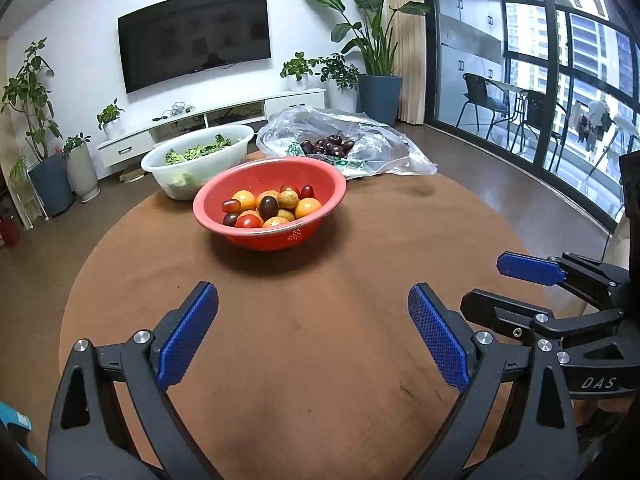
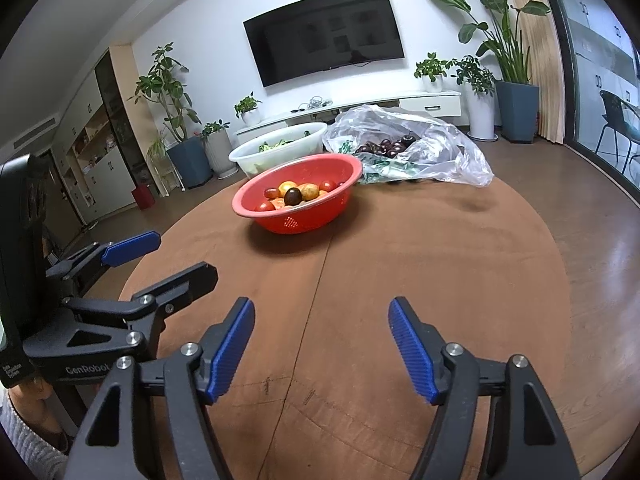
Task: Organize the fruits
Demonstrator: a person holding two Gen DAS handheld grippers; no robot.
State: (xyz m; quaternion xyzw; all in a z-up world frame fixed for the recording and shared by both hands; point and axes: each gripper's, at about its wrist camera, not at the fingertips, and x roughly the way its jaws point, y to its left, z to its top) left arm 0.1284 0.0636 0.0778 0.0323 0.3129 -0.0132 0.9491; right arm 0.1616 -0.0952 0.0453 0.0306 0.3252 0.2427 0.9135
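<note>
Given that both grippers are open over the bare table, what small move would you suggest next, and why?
Probably ease the right gripper forward toward the red colander of mixed fruit. Both it and the left gripper hang open and empty short of it, and nothing lies between.

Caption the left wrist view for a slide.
Open left tongs over a brown table, facing a red colander of fruit, greens basin and cherry bag.
</note>
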